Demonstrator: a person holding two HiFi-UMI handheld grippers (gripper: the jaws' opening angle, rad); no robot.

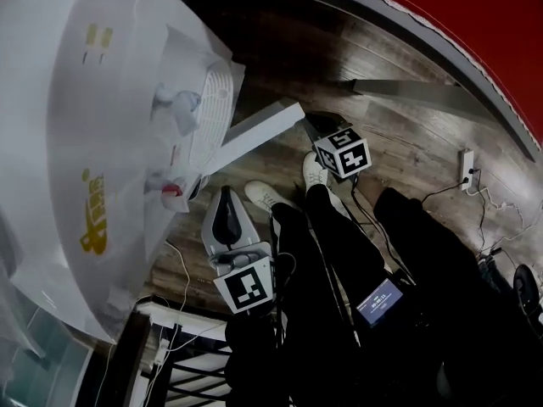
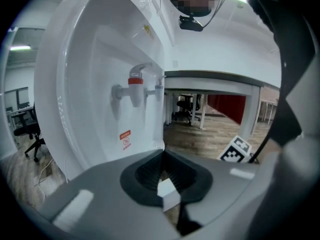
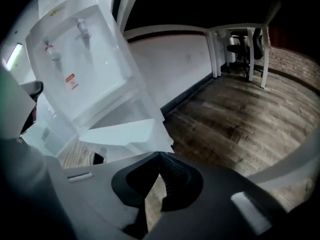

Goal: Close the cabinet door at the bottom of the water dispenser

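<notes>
Dim floor, overexposed water dispenser, fisheye edges, soft blur

The water dispenser is set at the left of the head view, on the floor. The cabinet door is swung out from its bottom toward the right. The left gripper is held below the door in that view, before the taps. The right gripper is held near the door's free end, to its right. The person's shoes are planted between the two grippers. A socket block is set far right, well apart from the dispenser. In the left gripper view, a desk is seen right of the dispenser, with a chair beneath its top.
</notes>
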